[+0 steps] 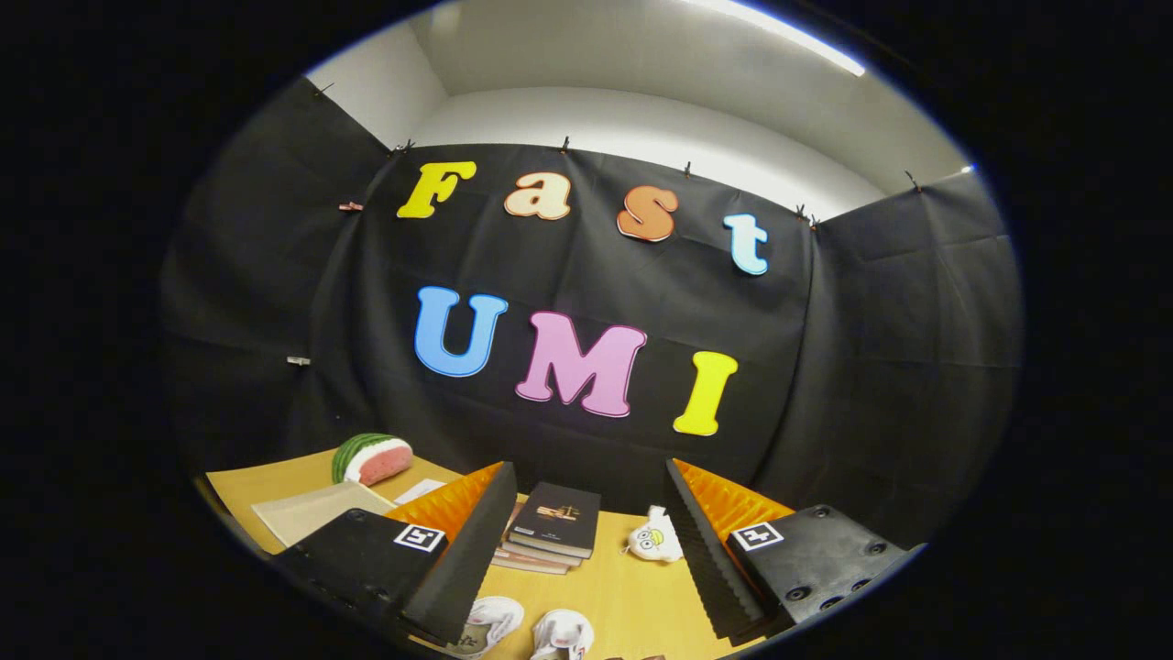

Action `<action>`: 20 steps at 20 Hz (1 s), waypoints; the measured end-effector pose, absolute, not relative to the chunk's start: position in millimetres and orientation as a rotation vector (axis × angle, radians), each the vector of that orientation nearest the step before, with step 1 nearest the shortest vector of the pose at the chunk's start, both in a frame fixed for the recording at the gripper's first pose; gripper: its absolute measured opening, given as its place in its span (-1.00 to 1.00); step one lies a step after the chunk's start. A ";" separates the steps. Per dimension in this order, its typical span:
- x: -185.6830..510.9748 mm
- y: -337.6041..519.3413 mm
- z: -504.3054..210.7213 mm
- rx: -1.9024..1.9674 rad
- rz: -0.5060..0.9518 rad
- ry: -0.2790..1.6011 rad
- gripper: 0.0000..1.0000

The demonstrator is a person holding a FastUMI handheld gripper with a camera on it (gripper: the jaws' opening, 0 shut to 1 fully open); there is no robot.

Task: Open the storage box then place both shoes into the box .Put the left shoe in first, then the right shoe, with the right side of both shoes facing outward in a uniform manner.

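White, two small shoes are lying on the wooden counter (632, 596) at its near edge, between the fingers of the hand-held gripper (586, 559) and below their tips. Left-hand shoe (490, 621) is sitting close against the inner face of the left finger, though contact cannot be told; right-hand shoe (563, 632) is resting just beside it, apart from the right finger. Both are partly cut off, so toe direction and long axis cannot be told with confidence.

Hand-held gripper is standing wide apart, fingers splayed, holding nothing and pressing on nothing.

Beyond the fingertips, toward the far edge of the counter, a stack of books (553, 527) with a dark cover on top is lying roughly midway between the fingers. A small white plush toy (655, 541) is sitting just right of the stack, near the right finger. Toward the far left corner, a watermelon-slice toy (372, 458) is resting, with a beige flat sheet (316, 511) lying nearer, behind the left finger.
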State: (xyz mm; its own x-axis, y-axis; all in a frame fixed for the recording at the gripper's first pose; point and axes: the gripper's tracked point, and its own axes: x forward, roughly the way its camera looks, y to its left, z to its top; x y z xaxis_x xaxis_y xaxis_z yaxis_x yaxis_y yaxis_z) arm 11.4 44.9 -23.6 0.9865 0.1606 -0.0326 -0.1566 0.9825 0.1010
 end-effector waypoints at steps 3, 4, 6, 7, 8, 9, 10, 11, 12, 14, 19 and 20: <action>17.9 69.5 -43.0 0.188 0.252 0.097 0.94; 19.1 79.7 -50.6 0.226 0.293 0.124 0.95; 22.0 98.5 -67.8 0.300 0.374 0.180 0.94; 23.5 105.1 -76.6 0.334 0.403 0.204 0.95; 24.6 112.9 -84.9 0.369 0.438 0.231 0.95; 24.3 122.6 -96.8 0.411 0.474 0.270 0.95; 21.4 130.2 -107.5 0.459 0.511 0.318 0.94; 18.9 137.9 -118.9 0.510 0.542 0.365 0.93; 16.9 145.6 -128.2 0.568 0.576 0.413 0.96; 10.2 162.0 -149.4 0.700 0.631 0.526 0.96; -4.0 203.4 -205.3 1.039 0.696 0.841 0.96; -6.6 211.3 -211.9 1.083 0.711 0.880 0.96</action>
